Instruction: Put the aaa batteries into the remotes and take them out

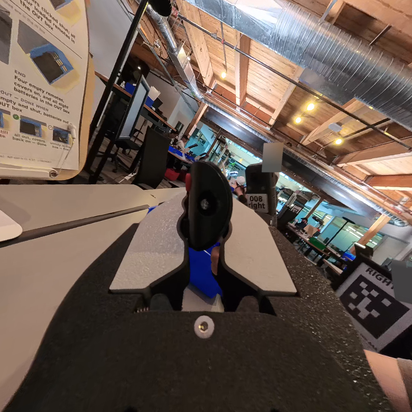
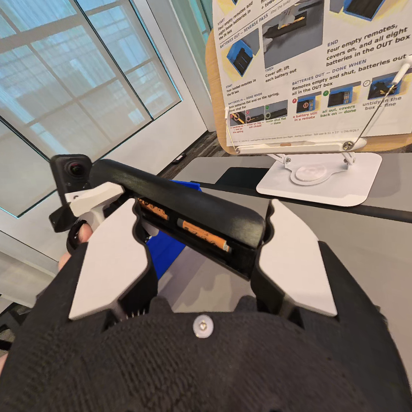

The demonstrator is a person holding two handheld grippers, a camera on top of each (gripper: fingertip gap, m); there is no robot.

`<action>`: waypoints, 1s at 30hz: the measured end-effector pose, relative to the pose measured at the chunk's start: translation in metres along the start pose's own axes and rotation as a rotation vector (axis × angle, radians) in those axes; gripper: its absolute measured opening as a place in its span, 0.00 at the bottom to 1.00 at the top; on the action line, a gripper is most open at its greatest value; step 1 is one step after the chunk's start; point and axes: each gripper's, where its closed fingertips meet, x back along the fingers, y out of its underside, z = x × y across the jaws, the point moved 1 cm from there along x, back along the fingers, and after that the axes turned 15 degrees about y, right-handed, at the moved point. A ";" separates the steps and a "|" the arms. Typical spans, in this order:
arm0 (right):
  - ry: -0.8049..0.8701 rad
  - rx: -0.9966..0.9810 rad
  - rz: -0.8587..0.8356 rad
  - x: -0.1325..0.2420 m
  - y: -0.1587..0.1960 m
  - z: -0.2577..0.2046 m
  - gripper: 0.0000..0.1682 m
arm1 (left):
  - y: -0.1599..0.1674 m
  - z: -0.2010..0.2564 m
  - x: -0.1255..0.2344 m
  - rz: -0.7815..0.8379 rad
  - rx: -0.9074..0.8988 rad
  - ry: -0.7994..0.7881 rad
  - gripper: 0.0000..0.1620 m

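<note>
In the left wrist view my left gripper (image 1: 206, 198) is shut on one end of a black remote (image 1: 207, 223), seen end-on and held above the grey table. In the right wrist view the remote (image 2: 189, 200) runs across from the left gripper's white finger (image 2: 95, 194) to my right gripper (image 2: 201, 201). The right gripper is open, with its fingers either side of the remote's uncovered battery bay. Two orange AAA batteries (image 2: 205, 236) (image 2: 153, 209) lie in the bay. The remote's end touches the right finger (image 2: 287, 245).
A blue box (image 2: 165, 252) sits under the remote and also shows in the left wrist view (image 1: 200, 272). An instruction sheet on a wooden stand (image 2: 312, 66) with a white base (image 2: 318, 178) stands at the back of the grey table (image 2: 345, 256).
</note>
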 end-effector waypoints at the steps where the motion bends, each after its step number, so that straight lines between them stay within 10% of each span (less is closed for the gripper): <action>1: 0.007 0.015 0.004 0.000 -0.001 0.000 0.63 | 0.000 -0.001 0.000 -0.008 -0.009 -0.008 0.16; 12: -0.137 -0.134 0.217 0.046 -0.047 0.011 0.58 | -0.030 0.011 0.013 0.085 0.084 0.148 0.15; 30: -0.091 0.071 0.082 0.028 -0.020 -0.001 0.55 | -0.030 0.023 0.010 -0.001 -0.011 0.156 0.15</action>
